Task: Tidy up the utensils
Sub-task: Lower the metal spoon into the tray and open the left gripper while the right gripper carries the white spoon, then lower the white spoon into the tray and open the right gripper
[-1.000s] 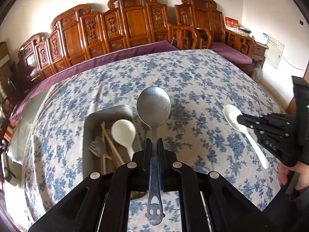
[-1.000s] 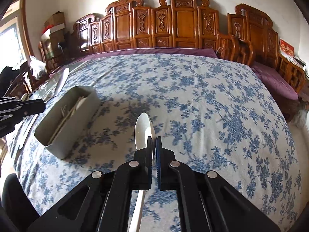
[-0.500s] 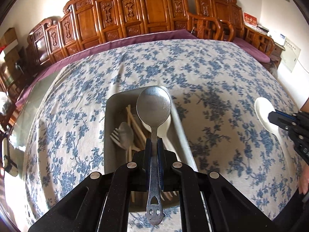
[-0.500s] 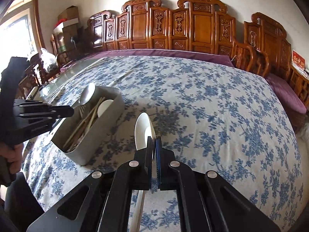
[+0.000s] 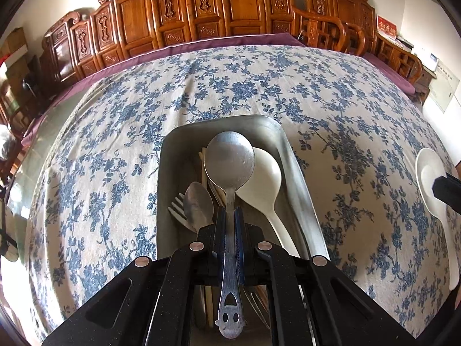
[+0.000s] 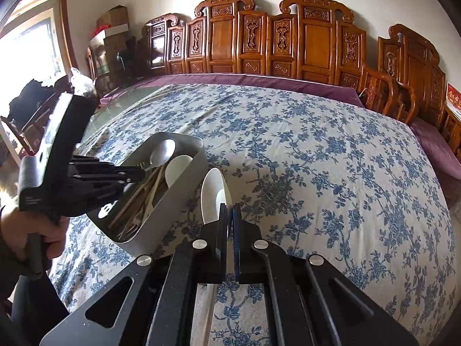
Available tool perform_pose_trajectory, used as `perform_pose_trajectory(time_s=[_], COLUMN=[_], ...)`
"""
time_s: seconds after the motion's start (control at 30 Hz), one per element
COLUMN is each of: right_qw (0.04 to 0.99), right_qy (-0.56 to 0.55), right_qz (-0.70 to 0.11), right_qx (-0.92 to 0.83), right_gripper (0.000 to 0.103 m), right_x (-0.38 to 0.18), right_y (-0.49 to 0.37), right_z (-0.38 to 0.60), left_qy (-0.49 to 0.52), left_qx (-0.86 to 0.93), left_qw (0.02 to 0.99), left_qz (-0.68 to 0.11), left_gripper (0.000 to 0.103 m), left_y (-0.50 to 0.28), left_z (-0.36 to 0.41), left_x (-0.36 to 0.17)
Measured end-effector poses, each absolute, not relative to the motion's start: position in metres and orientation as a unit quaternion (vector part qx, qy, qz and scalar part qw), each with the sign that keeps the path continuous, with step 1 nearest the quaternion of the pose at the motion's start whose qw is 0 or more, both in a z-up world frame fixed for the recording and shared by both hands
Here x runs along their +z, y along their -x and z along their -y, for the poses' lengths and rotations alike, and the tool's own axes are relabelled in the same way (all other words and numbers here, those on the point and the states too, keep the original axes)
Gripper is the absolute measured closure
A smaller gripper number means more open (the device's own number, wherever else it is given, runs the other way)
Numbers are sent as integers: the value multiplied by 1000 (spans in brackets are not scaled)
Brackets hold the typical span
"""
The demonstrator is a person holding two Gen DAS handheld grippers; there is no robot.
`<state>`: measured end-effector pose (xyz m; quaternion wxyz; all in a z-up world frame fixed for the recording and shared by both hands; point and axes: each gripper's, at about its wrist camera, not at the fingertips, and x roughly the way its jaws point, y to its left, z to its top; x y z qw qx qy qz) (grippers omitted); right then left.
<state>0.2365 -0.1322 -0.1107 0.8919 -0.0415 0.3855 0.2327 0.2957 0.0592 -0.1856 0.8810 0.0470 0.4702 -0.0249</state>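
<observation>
Left gripper [image 5: 229,216] clamped tight on the handle of a large round-bowled steel spoon [image 5: 229,160], bowl hanging over the open grey rectangular metal utensil bin [image 5: 296,178] on the blue-floral tablecloth [image 5: 115,132]; the bin holds a cream plastic ladle spoon [image 5: 266,173], a smaller steel spoon [image 5: 198,204], a pale fork [image 5: 175,210] and wooden chopsticks [image 6: 135,193]. Right gripper [image 6: 229,212] pinched shut on the handle of a white plastic spoon [image 6: 211,194], held above the cloth just right of the bin. Carved wooden chairs [image 6: 259,40] line the far side.

Home dining rm: carved wooden chairs [image 6: 314,46], floral tablecloth [image 6: 331,155].
</observation>
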Motion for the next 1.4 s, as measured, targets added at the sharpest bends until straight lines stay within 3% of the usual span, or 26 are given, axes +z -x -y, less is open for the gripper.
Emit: perform_pose_trajectory(time_s=[0.4, 0.47, 0.53, 0.87, 0.97, 1.07, 1.23, 1.4], right_qw=[888, 888, 888, 882, 879, 876, 873, 869], right_qy=[44, 45, 47, 51, 48, 42, 38, 24], right_qz=[-387, -385, -382, -379, -383, -388, -392, -400], right_qx=[244, 248, 252, 275, 280, 285, 289, 291], right_gripper=[98, 98, 98, 98, 98, 98, 98, 98], right_x=[-109, -107, -104, -98, -99, -100, -103, -110], right_y=[-240, -239, -239, -243, -248, -255, -264, -280], right_z=[108, 101, 94, 55, 45, 37, 24, 9], left_qy=[-33, -33, -36, -34, -30, -28, -14, -4], left_qx=[-28, -29, -28, -23, -24, -22, -16, -16], left_qw=[880, 883, 887, 897, 899, 901, 903, 900], left_qz=[-474, -468, -460, -441, -436, -433, -430, -435], left_gripper=[96, 93, 81, 74, 55, 52, 29, 26], left_y=[-286, -279, -273, -253, -247, -245, -242, -242], left_z=[-74, -80, -86, -112, -118, -121, -133, -143], left_x=[-182, -174, -167, -142, -140, -140, -142, -147])
